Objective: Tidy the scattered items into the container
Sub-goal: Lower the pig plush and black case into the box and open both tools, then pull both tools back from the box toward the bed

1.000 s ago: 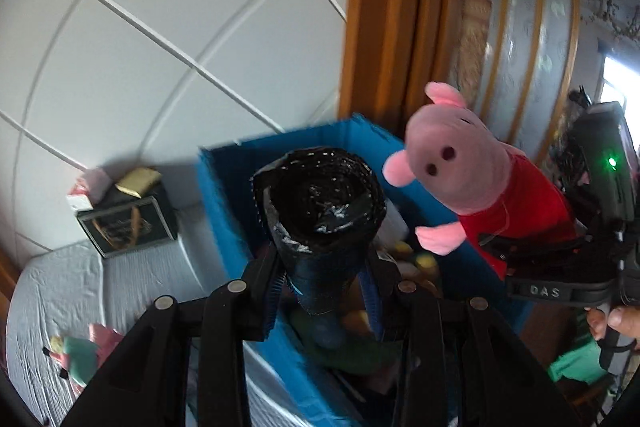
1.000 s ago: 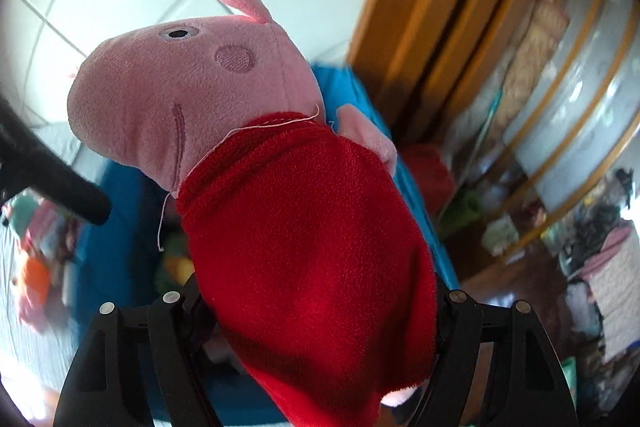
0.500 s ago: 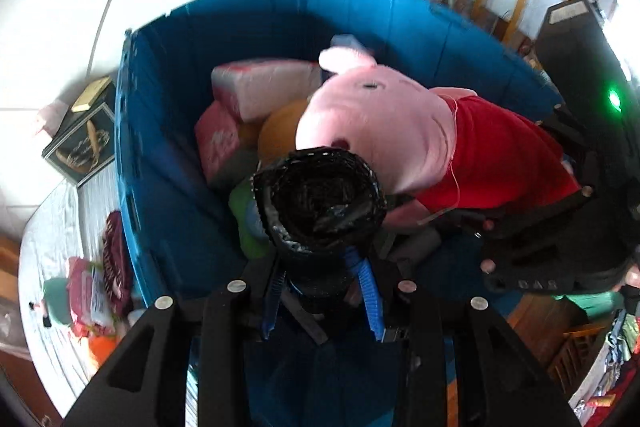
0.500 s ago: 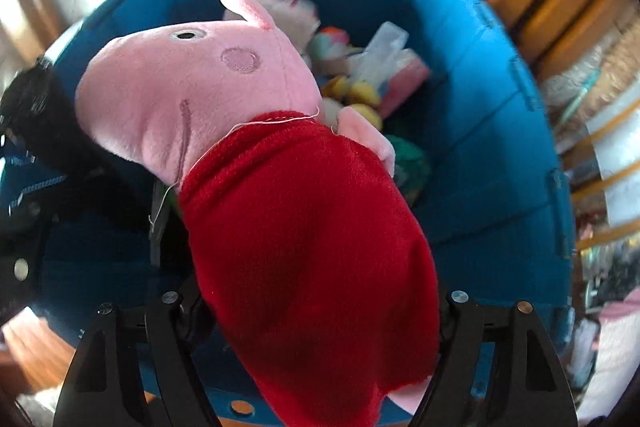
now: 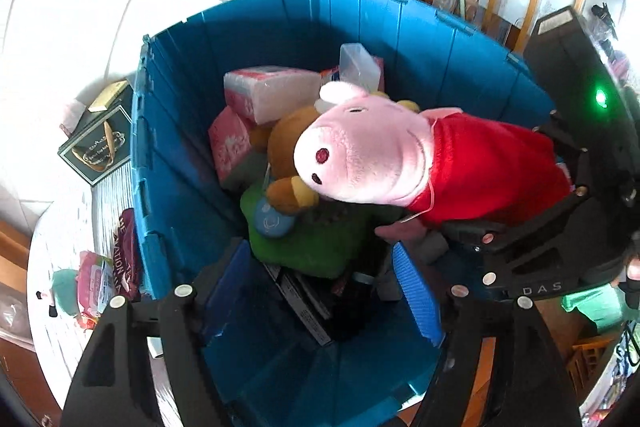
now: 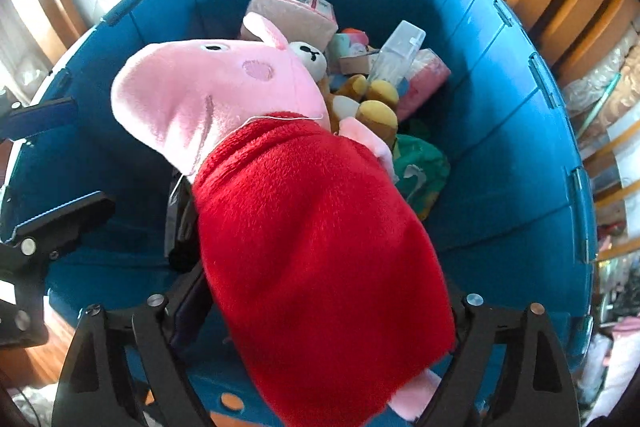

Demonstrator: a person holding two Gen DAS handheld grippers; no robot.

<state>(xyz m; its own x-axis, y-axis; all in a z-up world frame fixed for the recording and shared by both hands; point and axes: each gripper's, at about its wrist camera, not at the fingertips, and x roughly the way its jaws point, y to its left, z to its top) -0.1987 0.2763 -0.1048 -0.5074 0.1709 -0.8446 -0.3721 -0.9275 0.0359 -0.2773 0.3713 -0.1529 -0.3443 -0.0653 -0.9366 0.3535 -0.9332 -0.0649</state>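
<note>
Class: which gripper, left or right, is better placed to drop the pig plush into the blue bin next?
Right. The pig plush sits between the right gripper's opening fingers, above the blue bin; the left gripper is empty.

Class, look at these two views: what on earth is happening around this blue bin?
A person is tidying toys into the blue bin with a handheld claw in each hand. The right claw has the pink pig plush in a red dress between its opening jaws, low over the pile of toys. The left claw is also opening, with nothing between its fingers. A few items remain outside, left of the bin.
</note>
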